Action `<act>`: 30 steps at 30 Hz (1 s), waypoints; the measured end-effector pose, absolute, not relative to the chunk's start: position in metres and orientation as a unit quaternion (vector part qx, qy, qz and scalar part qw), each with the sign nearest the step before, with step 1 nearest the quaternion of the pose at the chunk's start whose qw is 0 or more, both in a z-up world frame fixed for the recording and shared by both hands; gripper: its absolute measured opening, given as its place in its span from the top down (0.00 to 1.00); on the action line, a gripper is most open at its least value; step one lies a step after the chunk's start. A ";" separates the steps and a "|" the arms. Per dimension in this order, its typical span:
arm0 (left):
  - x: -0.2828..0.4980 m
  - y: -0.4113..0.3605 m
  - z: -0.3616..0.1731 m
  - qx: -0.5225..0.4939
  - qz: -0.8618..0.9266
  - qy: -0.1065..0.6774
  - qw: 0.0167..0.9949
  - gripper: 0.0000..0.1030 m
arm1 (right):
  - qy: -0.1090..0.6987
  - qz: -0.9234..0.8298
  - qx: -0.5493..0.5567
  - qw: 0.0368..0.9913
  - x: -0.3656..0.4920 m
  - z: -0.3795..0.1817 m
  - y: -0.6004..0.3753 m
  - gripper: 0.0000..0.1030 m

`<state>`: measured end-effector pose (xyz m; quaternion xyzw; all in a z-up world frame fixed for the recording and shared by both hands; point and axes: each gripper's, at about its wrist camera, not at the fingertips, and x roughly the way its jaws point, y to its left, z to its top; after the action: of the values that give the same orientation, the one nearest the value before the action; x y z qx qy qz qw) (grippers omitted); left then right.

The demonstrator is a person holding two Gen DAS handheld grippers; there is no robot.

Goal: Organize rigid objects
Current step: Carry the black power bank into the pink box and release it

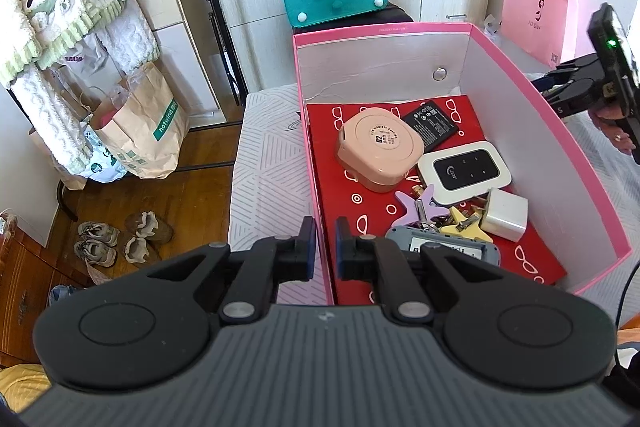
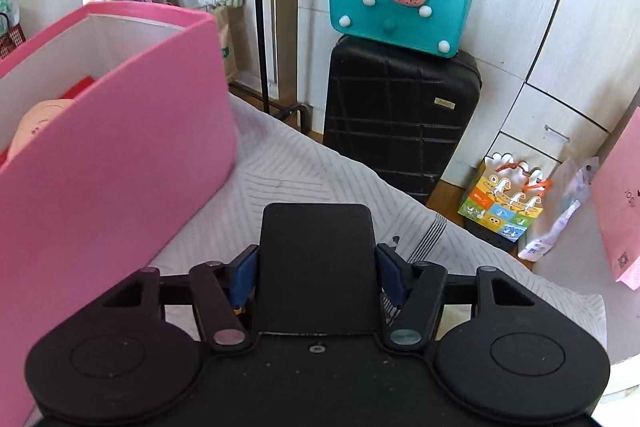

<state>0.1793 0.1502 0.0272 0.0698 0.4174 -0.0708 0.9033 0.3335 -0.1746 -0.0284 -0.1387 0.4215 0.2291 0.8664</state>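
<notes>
Left view, nearest: my left gripper (image 1: 325,241) has its blue-padded jaws pinched on the near wall of the pink box (image 1: 560,147), one finger inside, one outside.
Box: rigid cardboard, pink outside, white inside, floor lined with a red sheet printed with white glasses.
Box contents: a rounded peach plastic case (image 1: 378,149); a flat black battery (image 1: 434,123) touching its far side; a glossy white-and-black pocket router (image 1: 464,171); a white cube charger (image 1: 504,213); lilac and yellow star-shaped key covers (image 1: 440,211) with metal keys; a grey slab device (image 1: 452,247) nearest my fingers.
Bed: white quilted cover (image 1: 268,179) with grey line pattern under the box.
Right view, nearest: my right gripper (image 2: 316,273) has a flat matte-black rectangular device (image 2: 316,263) with rounded corners between its blue pads; I cannot tell whether the pads press on it.
Position: that device sits outside the box, above the quilted cover, beside the box's pink outer wall.
Beyond: a black hard-shell suitcase (image 2: 400,123) carries a teal felt bag (image 2: 400,3) with pompoms.
</notes>
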 end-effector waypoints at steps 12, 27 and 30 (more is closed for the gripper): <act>0.178 0.153 0.028 0.058 -0.070 0.415 0.905 0.93 | 0.368 0.268 -0.087 0.886 0.277 0.029 -0.186 0.35; 0.179 0.156 0.028 0.048 -0.074 0.414 0.906 0.93 | 0.309 0.451 -0.103 0.831 0.206 0.075 -0.099 0.35; 0.178 0.158 0.028 0.044 -0.077 0.413 0.906 0.93 | 0.332 0.466 -0.114 0.812 0.210 0.065 -0.078 0.35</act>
<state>0.1781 0.1576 0.0279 0.0439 0.4129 -0.0769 0.9065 0.2099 -0.0779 0.0652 -0.1142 0.3317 0.4662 0.8121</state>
